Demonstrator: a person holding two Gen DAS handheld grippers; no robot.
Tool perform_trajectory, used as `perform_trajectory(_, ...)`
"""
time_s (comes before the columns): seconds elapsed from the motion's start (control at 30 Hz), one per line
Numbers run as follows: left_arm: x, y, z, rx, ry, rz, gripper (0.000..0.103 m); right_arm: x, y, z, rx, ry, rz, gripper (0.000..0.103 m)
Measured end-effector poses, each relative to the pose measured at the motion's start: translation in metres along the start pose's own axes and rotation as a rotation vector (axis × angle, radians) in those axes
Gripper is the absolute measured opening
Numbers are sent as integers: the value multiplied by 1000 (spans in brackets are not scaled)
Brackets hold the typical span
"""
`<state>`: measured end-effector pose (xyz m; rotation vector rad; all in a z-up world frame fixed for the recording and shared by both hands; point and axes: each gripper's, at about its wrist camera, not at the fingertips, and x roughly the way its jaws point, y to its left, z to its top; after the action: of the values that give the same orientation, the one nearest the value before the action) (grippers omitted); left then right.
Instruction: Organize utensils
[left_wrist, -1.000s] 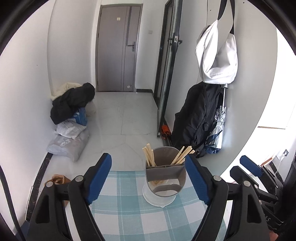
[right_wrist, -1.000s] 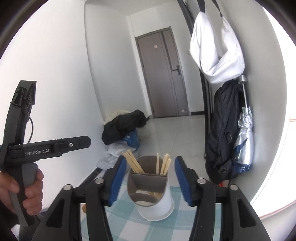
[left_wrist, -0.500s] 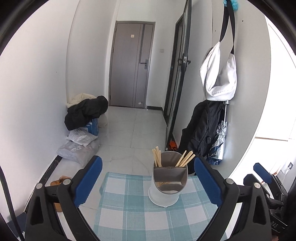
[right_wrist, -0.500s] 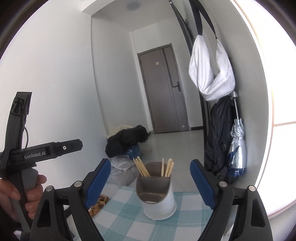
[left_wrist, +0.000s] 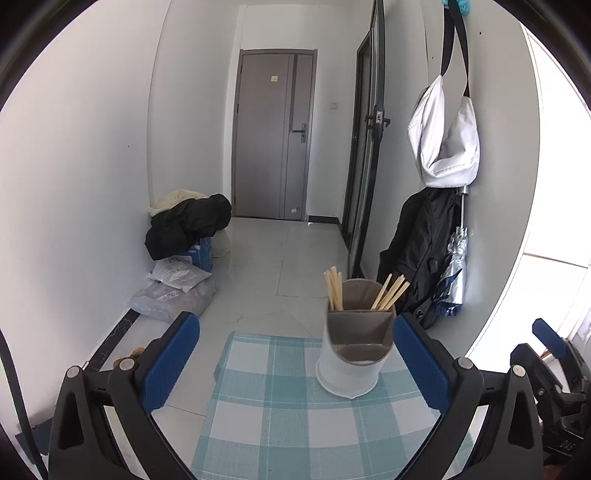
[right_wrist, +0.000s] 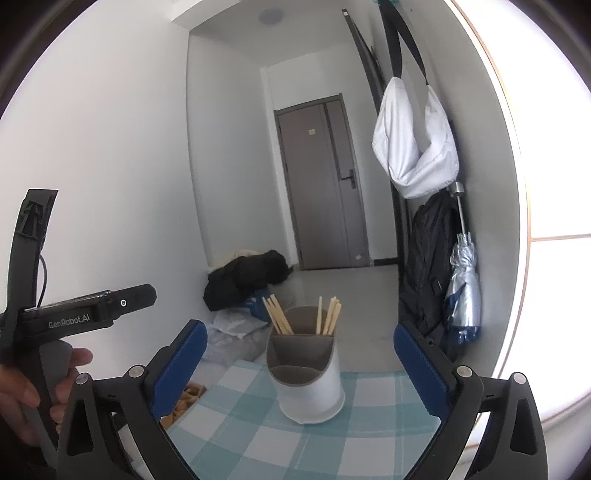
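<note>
A white and grey utensil holder (left_wrist: 352, 354) stands upright on the checked tablecloth (left_wrist: 295, 417). Wooden chopsticks (left_wrist: 334, 288) stick up from its two back compartments; the front compartment looks empty. It also shows in the right wrist view (right_wrist: 306, 373), with chopsticks (right_wrist: 325, 315) in it. My left gripper (left_wrist: 295, 358) is open and empty, pulled back from the holder. My right gripper (right_wrist: 299, 365) is open and empty, a little back from the holder. The left gripper's body (right_wrist: 85, 314) shows at the left of the right wrist view, held by a hand.
The table's far edge drops to a tiled floor. Dark clothes and bags (left_wrist: 184, 225) lie at the left wall. A white bag (left_wrist: 443, 144), a dark coat and a folded umbrella (left_wrist: 454, 269) hang on the right wall. A door (left_wrist: 275, 133) is at the back.
Both grippers have opened wider and drawn back and up from the holder, which now looks smaller and farther. The holder and chopsticks have not moved.
</note>
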<state>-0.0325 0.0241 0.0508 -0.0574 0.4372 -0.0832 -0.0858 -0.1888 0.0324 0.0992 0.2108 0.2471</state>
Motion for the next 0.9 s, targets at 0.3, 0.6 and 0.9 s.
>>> perform_trajectory(0.3, 13, 6, -16, -8, 11, 18, 102, 2, -1, -13, -12, 9, -19, 103)
perform_trajectory(0.6, 14, 5, -17, 9, -5, 29, 102, 4, -6, -17, 7, 20, -39, 103)
perform_trajectory(0.9, 17, 7, -19, 4, 9, 29, 102, 4, -4, -18, 11, 22, -50, 103)
